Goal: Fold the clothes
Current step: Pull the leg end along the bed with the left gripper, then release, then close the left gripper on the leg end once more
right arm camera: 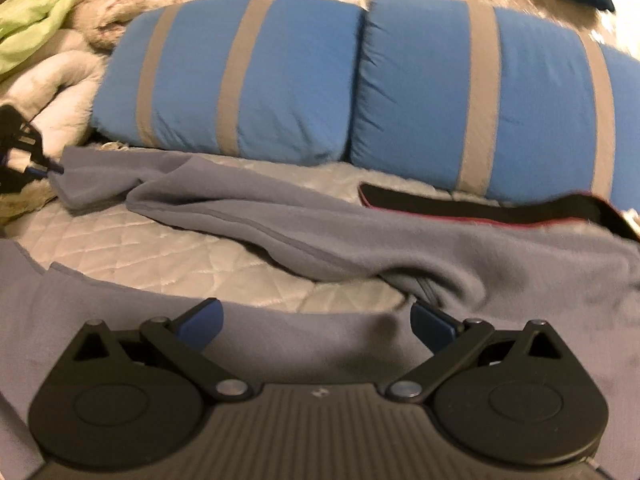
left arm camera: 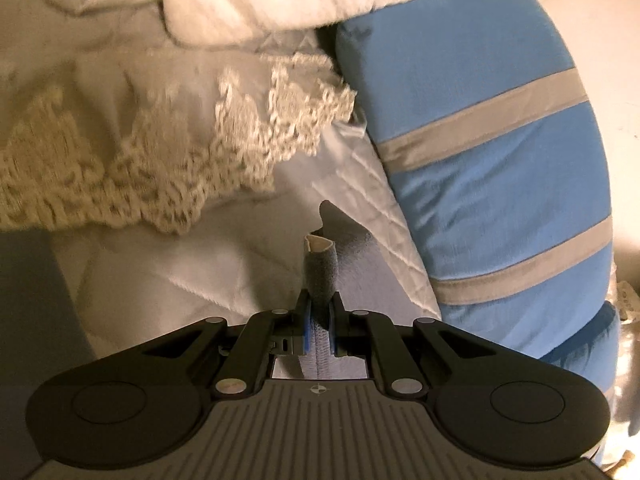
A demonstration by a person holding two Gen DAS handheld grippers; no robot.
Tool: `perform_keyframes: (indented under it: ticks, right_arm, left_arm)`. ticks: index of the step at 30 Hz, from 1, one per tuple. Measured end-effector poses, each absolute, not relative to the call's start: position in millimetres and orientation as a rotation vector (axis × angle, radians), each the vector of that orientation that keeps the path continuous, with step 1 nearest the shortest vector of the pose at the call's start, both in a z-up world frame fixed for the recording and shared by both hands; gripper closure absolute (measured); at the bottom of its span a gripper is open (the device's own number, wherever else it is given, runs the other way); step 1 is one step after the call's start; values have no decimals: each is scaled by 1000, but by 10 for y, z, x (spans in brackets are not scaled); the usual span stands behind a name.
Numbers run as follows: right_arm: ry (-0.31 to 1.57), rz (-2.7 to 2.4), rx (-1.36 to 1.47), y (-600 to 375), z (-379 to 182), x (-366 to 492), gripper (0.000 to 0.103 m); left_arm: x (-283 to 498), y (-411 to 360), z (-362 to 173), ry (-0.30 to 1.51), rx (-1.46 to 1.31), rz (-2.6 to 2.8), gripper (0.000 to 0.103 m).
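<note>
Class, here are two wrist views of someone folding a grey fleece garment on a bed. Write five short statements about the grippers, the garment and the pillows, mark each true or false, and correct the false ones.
1. The left gripper is shut on a corner of the grey fleece garment. True.
2. The right gripper is clamped on the garment. False: its jaws stand wide open above the fleece, holding nothing.
3. The blue pillows have grey stripes. True.
4. The garment lies neatly folded in a square. False: it lies spread out and rumpled across the quilted bedcover.
5. A light green cloth lies on top of the grey garment. False: it sits apart, on the pale bedding at the far left.
</note>
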State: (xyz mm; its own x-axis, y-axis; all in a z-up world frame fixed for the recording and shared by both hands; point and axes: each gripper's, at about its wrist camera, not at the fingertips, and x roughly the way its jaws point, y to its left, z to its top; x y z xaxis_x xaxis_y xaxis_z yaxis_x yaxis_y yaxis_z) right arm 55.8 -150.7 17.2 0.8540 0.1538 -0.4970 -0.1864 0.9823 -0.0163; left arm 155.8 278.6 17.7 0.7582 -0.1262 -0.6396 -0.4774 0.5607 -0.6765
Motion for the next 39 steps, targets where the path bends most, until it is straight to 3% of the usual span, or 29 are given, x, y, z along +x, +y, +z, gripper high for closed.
perform_keyframes:
  ticks: [17,27,32,35,39]
  right_arm:
    - [552,127,-122,-1435,107,668,0]
    - [574,184,-100,-1523,125,809,0]
    - [515,243,-199,-1460,229,997,1]
    - [523,263,-250,-1411,205,1126,9]
    - [553,295,-310,-1330,137,1232,31]
  left_arm:
    - [1672,2357,781,574,-466,235,95]
    - [1866,2331,700,538,-431,305,96]
    - [1746,2344,758,398,-446,312,96]
    - [1703,2356,789,369,-459,313,96]
    - [1709,2352,778,380,-459,307,96]
